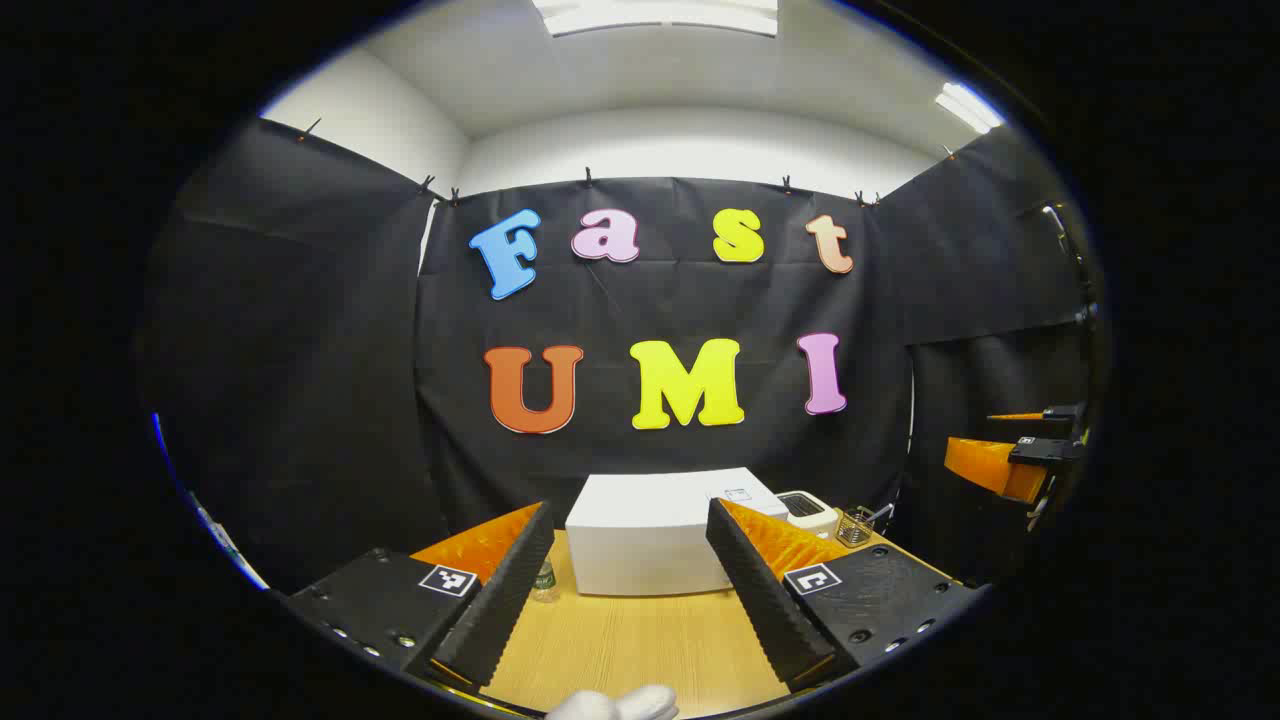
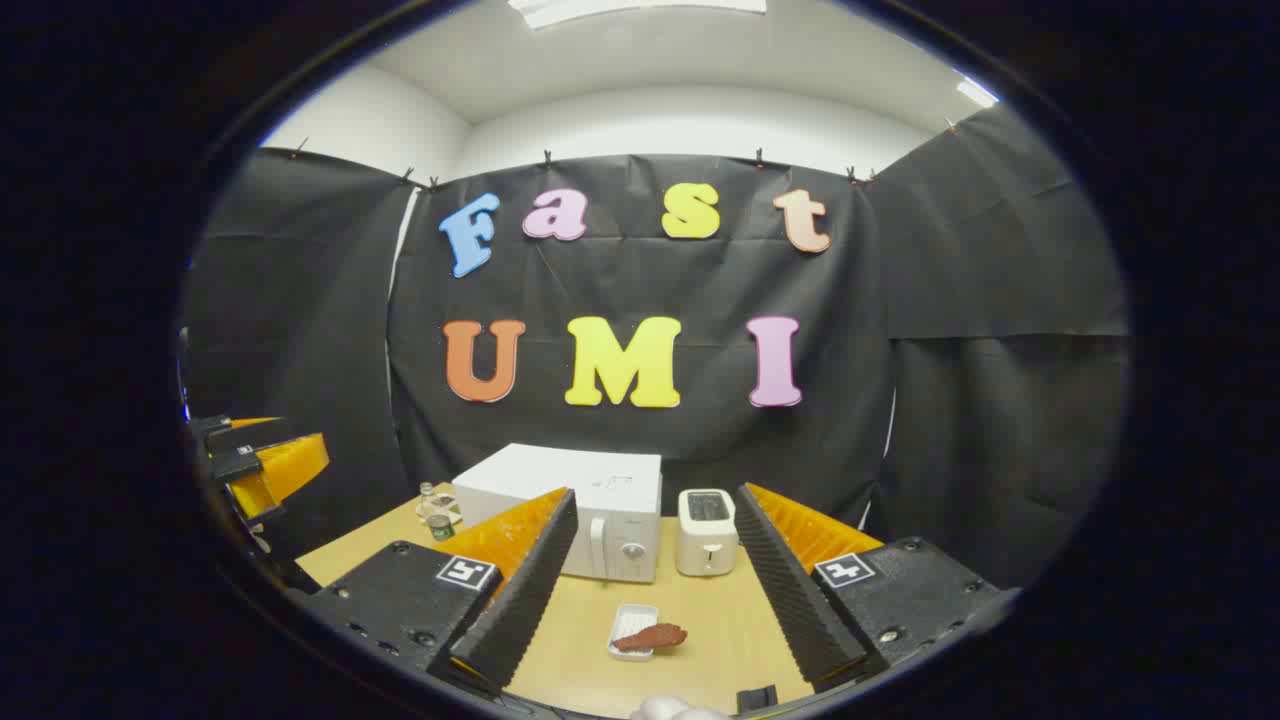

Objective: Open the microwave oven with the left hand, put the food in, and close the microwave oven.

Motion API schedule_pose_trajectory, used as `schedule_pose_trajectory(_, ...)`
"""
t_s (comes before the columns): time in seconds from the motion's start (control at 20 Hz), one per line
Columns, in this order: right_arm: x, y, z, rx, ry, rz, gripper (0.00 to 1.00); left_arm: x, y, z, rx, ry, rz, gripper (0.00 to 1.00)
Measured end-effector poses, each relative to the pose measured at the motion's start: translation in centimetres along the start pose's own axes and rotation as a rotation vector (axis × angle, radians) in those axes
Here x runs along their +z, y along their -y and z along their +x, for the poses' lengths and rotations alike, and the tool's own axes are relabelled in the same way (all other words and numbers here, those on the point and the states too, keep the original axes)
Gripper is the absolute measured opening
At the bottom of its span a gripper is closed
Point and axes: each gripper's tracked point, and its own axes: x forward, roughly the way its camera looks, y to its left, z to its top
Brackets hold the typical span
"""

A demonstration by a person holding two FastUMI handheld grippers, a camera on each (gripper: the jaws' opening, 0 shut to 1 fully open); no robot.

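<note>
The white microwave (image 2: 600, 500) stands at the back of the wooden table (image 2: 715, 640) with its door shut and its handle (image 2: 598, 546) facing front. In front of it a small white tray (image 2: 628, 622) carries a reddish-brown piece of food (image 2: 655, 637). My right gripper (image 2: 656, 495) hangs open and empty above the table's near edge, well short of the tray. Seen from the left gripper view, the microwave (image 1: 650, 540) shows its plain side. My left gripper (image 1: 630, 508) is open and empty, held back from it. That left gripper (image 2: 262, 462) also appears far left in the right gripper view.
A white toaster (image 2: 707, 530) stands right of the microwave. Small bottles (image 2: 436, 512) sit at its left, one bottle (image 1: 543, 580) near my left finger. A wire holder (image 1: 853, 525) is beyond the toaster (image 1: 808, 510). A small black object (image 2: 757, 697) lies at the near edge.
</note>
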Motion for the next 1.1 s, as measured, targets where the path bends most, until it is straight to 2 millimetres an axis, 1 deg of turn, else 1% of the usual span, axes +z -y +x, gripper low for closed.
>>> schedule_pose_trajectory(0.05, -0.1, 0.0, 0.1, -0.001, -0.003, 0.0, 0.91, 0.1, 0.0, 0.1, 0.001, -0.001, 0.0, 0.96)
schedule_pose_trajectory(0.1, 0.0, 0.0, 0.2, 0.0, -0.005, 0.0, 1.0, 0.0, 0.0, 0.2, 0.001, -0.005, 0.001, 0.96)
schedule_pose_trajectory(0.2, -0.1, -0.1, 0.4, 0.001, -0.009, -0.002, 1.0, -0.2, -0.1, 0.4, 0.004, -0.013, -0.002, 0.96)
schedule_pose_trajectory(0.45, -0.1, -0.1, 0.7, -0.003, -0.007, -0.001, 1.0, 0.0, -0.5, 1.0, 0.012, -0.007, -0.014, 0.96)
schedule_pose_trajectory(0.5, -0.1, 0.0, 0.8, -0.005, -0.006, 0.0, 0.91, 0.1, -0.5, 1.0, 0.011, -0.007, -0.013, 0.95)
schedule_pose_trajectory(0.55, -0.2, -0.1, 0.8, -0.007, -0.009, 0.0, 1.0, -0.1, -0.6, 1.2, 0.011, -0.009, -0.008, 0.96)
schedule_pose_trajectory(0.75, -0.5, 0.1, 1.2, -0.016, -0.014, 0.005, 1.0, -0.8, -0.7, 1.6, 0.012, -0.019, -0.003, 0.96)
schedule_pose_trajectory(0.9, -0.4, 0.1, 1.6, -0.019, -0.01, 0.009, 1.0, -1.1, -0.9, 1.9, 0.015, -0.024, -0.005, 0.95)
schedule_pose_trajectory(0.95, -0.5, 0.2, 1.7, -0.021, -0.007, 0.007, 0.91, -1.3, -0.9, 2.2, 0.016, -0.027, -0.003, 0.96)
schedule_pose_trajectory(1.0, -0.4, 0.4, 1.9, -0.023, -0.008, 0.005, 1.0, -1.6, -0.7, 2.4, 0.014, -0.03, -0.002, 0.96)
schedule_pose_trajectory(1.1, -0.5, 0.9, 2.2, -0.028, -0.005, 0.007, 1.0, -2.1, -0.3, 3.2, 0.011, -0.033, 0.005, 0.95)
